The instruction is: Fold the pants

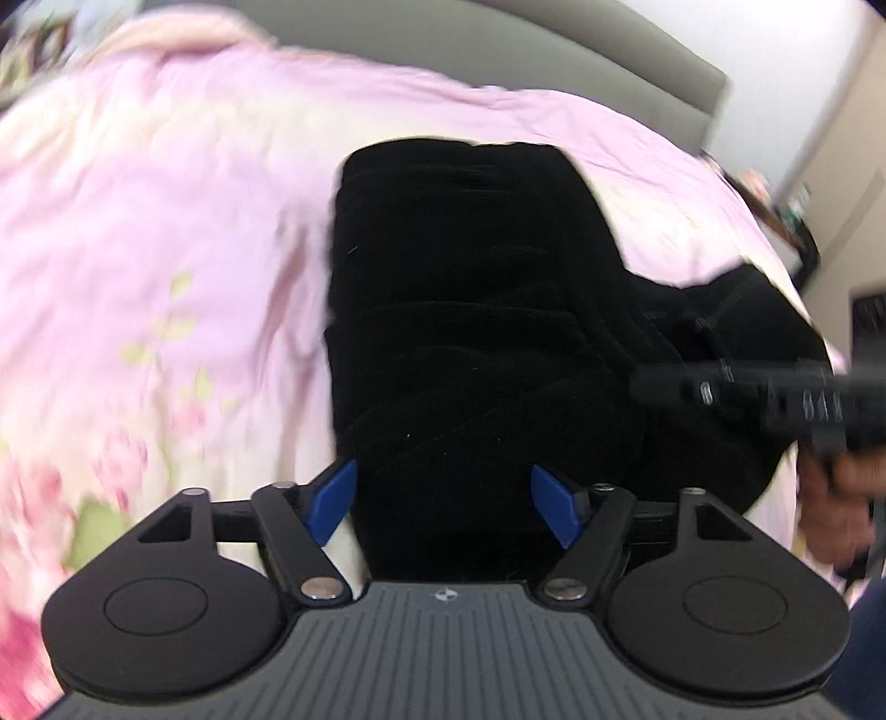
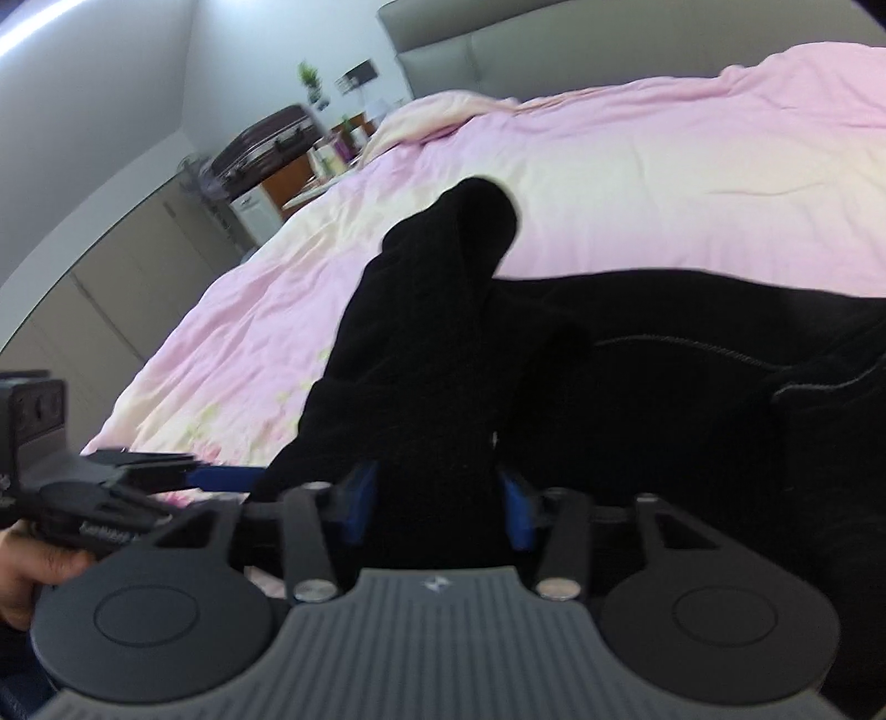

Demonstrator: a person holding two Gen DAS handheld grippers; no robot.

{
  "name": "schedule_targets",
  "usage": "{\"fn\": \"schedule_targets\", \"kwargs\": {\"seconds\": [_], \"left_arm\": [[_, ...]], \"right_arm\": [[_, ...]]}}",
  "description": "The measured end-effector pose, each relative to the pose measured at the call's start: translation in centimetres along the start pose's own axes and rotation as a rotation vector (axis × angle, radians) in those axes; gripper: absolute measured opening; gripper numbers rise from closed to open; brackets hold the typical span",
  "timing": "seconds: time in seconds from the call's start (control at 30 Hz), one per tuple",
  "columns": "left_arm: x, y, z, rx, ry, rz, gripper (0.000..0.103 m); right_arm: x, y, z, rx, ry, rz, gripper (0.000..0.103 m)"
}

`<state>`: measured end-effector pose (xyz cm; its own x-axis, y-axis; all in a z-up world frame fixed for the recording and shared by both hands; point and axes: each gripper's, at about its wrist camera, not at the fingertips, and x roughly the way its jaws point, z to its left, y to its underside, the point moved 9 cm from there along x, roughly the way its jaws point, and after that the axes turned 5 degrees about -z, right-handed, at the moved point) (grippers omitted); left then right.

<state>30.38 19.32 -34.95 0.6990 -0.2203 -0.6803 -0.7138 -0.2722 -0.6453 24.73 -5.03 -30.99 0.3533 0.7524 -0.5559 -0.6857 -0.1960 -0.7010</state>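
Two fisheye wrist views over black pants (image 1: 476, 310) spread on a pink floral duvet (image 1: 166, 266).

Left wrist view, from left to right: blurred pink duvet with green and rose flower print; then pants folded into a long dark band, long axis running straight away from the camera toward a grey headboard (image 1: 554, 50), far end squared off. Left gripper (image 1: 443, 501) spread wide, blue fingertips (image 1: 332, 501) standing clear on either side of the near end of the band, not pressing the cloth. Further right, a bulkier dark mass of pants with a visible seam, and the right gripper (image 1: 736, 387) reaching in level from the right edge, blurred, held by a hand (image 1: 836, 498).

Right wrist view, from left to right: left gripper (image 2: 138, 471) and the hand (image 2: 39, 570) holding it at the left edge; bedside clutter with a dark suitcase (image 2: 266, 138) far behind; then a raised fold of pants (image 2: 437, 354) pointing up and away. Right gripper (image 2: 437, 504) narrowed, blue pads (image 2: 360, 498) squeezing that raised fold. Rest of the pants lying across to the right edge.
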Motion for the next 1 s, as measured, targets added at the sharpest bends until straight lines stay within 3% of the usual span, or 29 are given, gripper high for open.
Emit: {"fn": "schedule_targets", "kwargs": {"seconds": [0.1, 0.17, 0.2, 0.33, 0.47, 0.57, 0.67, 0.73, 0.8, 0.93, 1.0], "left_arm": [[0.1, 0.1, 0.6, -0.058, 0.015, 0.005, 0.084], [-0.6, -0.1, 0.8, -0.044, 0.001, -0.005, 0.08], [-1.7, 0.2, 1.0, -0.037, -0.002, -0.011, 0.078], [-3.3, -0.5, 0.8, -0.02, 0.026, -0.048, 0.075], [-2.4, -0.5, 0.0, 0.026, 0.019, -0.033, 0.075], [-1.2, 0.3, -0.2, 0.061, -0.016, -0.006, 0.077], [-0.9, 0.4, 0.0, 0.04, -0.02, 0.001, 0.079], [-0.8, 0.3, 0.2, 0.039, -0.017, 0.007, 0.08], [-0.9, 0.4, 0.3, 0.038, -0.014, 0.016, 0.08], [-0.9, 0.7, 0.4, 0.039, -0.019, 0.022, 0.083], [-0.8, 0.9, 0.3, 0.039, -0.023, 0.022, 0.084]], "right_arm": [[0.0, 0.3, 0.7, -0.046, 0.016, 0.03, 0.034], [-0.6, 0.5, 1.4, -0.045, -0.002, 0.041, 0.014], [-1.5, 0.5, 2.0, -0.041, -0.025, 0.037, 0.011], [-3.7, 1.3, 4.0, -0.036, -0.07, 0.044, 0.008], [-1.4, 3.6, 2.2, -0.046, 0.037, 0.162, 0.009], [-0.7, 3.8, 0.9, 0.035, 0.027, 0.175, 0.009], [-1.0, 3.8, 1.4, 0.029, 0.023, 0.162, 0.017], [-1.4, 3.4, 1.6, -0.015, 0.035, 0.164, 0.03], [-2.4, 1.9, 1.5, -0.043, 0.081, 0.107, 0.041], [-4.3, -2.6, 0.1, 0.024, 0.114, -0.04, 0.06], [-3.7, -4.9, -1.2, 0.071, 0.135, -0.077, 0.06]]}}
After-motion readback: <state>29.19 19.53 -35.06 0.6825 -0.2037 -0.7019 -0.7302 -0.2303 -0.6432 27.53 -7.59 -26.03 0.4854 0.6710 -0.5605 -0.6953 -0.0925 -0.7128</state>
